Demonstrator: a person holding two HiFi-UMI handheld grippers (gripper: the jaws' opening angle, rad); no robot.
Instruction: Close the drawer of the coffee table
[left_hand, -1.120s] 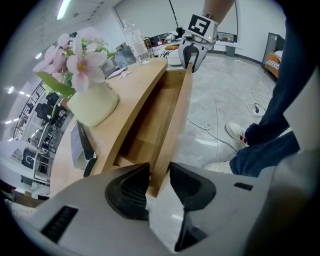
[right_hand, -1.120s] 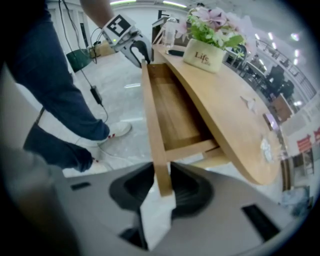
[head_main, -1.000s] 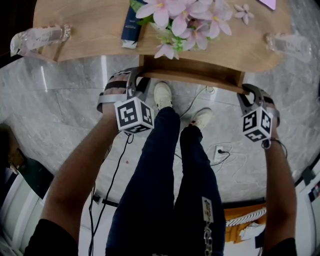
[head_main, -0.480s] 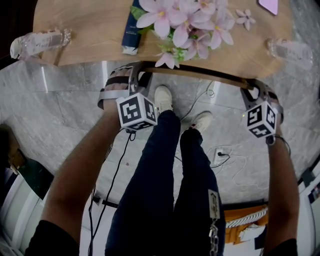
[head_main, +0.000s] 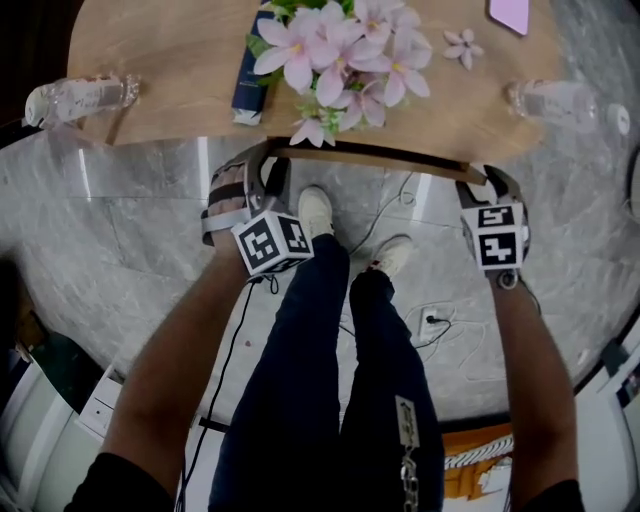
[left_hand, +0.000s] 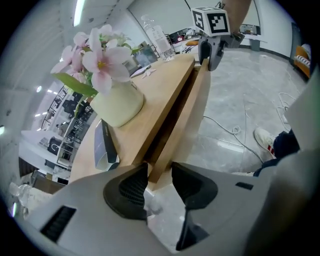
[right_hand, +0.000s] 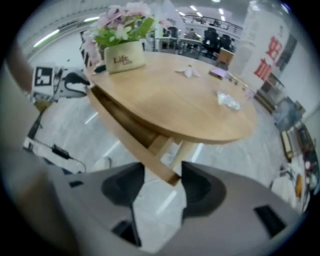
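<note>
Drawer front (head_main: 380, 157) is sitting nearly flush under the coffee table (head_main: 150, 70) edge now, versus sticking well out a second ago. Both hands are tracking it inward. Left gripper (left_hand: 159, 171) and right gripper (right_hand: 162, 174) have just been opening their jaws. Each is straddling one end of it with pads apart, clamping nothing. I'm judging it a stiff, light wooden slider. Pushing square on both ends is looking best, and gently, since a flower vase (head_main: 330, 45) is standing on top.
</note>
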